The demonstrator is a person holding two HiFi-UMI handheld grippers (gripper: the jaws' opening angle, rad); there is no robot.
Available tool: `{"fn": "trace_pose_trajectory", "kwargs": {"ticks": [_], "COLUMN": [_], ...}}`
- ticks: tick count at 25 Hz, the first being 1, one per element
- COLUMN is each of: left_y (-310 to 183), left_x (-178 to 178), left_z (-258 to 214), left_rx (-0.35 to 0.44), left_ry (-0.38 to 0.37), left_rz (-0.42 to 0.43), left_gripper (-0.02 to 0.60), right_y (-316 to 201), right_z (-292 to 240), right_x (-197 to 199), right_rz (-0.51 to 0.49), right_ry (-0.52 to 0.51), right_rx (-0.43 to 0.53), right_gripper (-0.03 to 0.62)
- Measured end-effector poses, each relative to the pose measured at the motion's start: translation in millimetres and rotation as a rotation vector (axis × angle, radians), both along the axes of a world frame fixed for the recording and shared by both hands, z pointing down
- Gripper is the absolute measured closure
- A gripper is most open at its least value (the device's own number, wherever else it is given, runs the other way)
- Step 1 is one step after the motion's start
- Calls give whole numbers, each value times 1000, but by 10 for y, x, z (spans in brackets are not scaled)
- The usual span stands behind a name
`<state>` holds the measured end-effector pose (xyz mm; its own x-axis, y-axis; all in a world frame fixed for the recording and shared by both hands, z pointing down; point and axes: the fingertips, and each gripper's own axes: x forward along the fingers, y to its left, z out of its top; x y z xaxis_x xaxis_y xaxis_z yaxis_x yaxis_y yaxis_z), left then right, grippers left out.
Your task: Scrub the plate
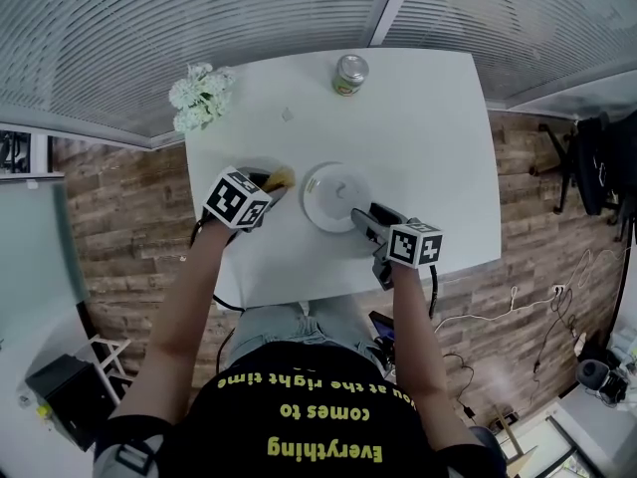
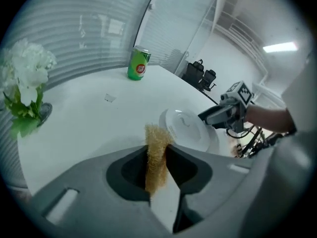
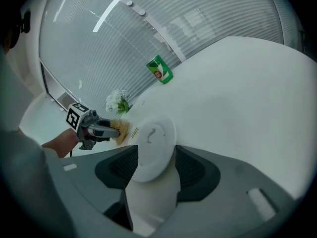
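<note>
A round white plate lies flat on the white table. My left gripper is shut on a straw-coloured fibrous scrubber, held just left of the plate's rim and not touching the plate. The right gripper is open at the plate's near right edge. In the right gripper view the plate's near rim fills the gap between its wide jaws. I cannot see the pads pressing on the rim.
A green drink can stands at the table's far edge. White flowers sit at the far left corner, with a small scrap beside them. The table's near edge runs just behind both grippers.
</note>
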<state>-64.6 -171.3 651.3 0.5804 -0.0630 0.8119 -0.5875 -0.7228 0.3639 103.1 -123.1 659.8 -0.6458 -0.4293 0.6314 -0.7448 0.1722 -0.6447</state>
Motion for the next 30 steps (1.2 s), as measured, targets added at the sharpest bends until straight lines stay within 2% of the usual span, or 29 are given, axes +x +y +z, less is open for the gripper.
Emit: {"fn": "trace_pose_trajectory", "kwargs": {"ticks": [6, 10, 14, 17, 19, 21, 23, 26, 30], "left_y": [103, 110, 126, 117, 112, 118, 133, 146, 141], "left_x": [186, 237, 262, 260, 259, 261, 267, 262, 266], "left_z": [48, 93, 141, 149, 149, 149, 148, 149, 160], "left_rx": [-108, -124, -130, -133, -139, -143, -144, -132, -104], "left_ry": [14, 6, -5, 10, 17, 12, 6, -8, -28], "left_rz": [-94, -155, -174, -199, -204, -197, -186, -163, -139], "left_gripper": [482, 482, 482, 485, 486, 486, 486, 489, 493], "right_y": [-23, -40, -82, -120, -125, -120, -143, -187, -202], "right_z": [-4, 1, 20, 15, -3, -33, -73, -109, -159], "right_x": [7, 14, 6, -32, -82, -142, -163, -169, -173], "right_rz": [-1, -17, -5, 12, -17, -51, -39, -18, -50], "right_ry": [-28, -28, -45, -112, -143, -176, -232, -319, -417], "right_rx": [-32, -43, -46, -68, -84, -94, -103, -127, -153], "right_gripper": [345, 359, 365, 391, 393, 383, 359, 364, 365]}}
